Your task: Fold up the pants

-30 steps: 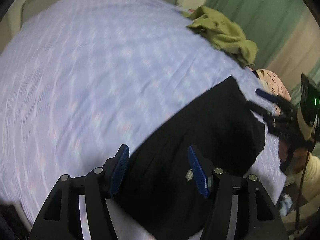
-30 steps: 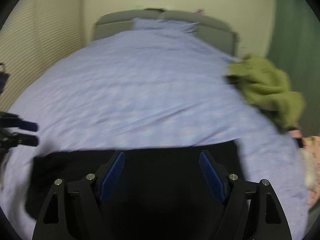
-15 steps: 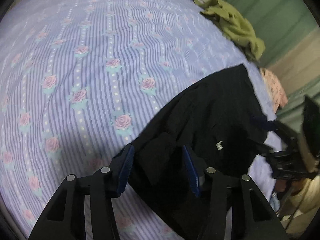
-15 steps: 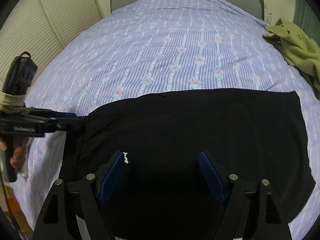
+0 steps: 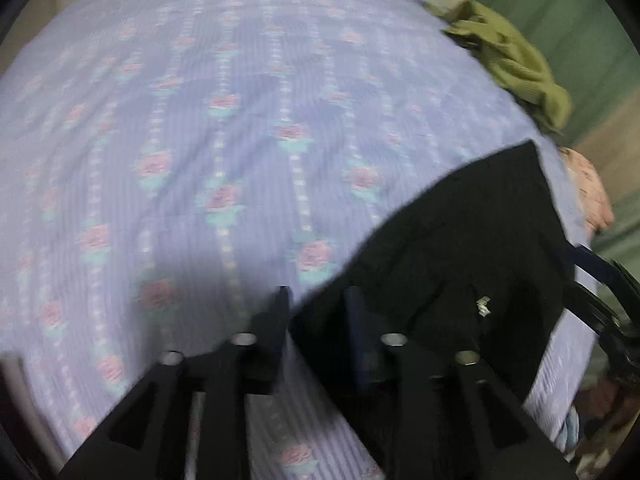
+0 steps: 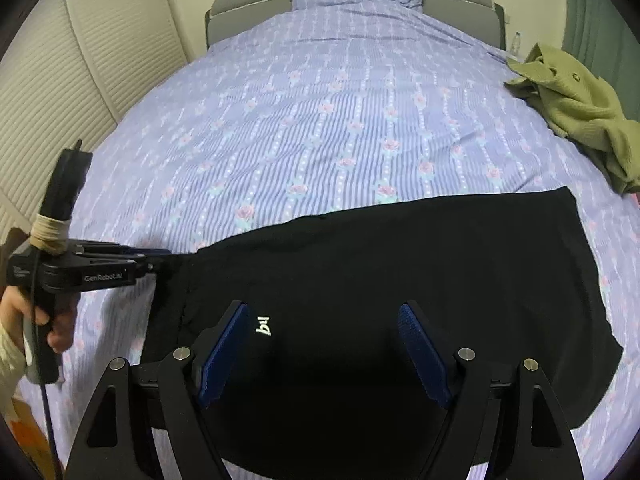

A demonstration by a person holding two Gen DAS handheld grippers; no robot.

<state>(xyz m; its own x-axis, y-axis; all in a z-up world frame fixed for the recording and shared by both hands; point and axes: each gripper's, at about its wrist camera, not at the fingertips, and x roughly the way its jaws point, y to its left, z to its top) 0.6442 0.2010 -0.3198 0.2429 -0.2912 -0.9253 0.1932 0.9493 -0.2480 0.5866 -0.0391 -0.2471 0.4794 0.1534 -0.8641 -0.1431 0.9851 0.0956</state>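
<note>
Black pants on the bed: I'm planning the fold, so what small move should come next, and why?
Probably lower the right gripper onto the near edge and close it. The black pants lie flat on the bedspread; the left gripper already looks pinched on their left end, while the right gripper hangs open above the cloth, gripping nothing. Both ends need holding to fold.
</note>
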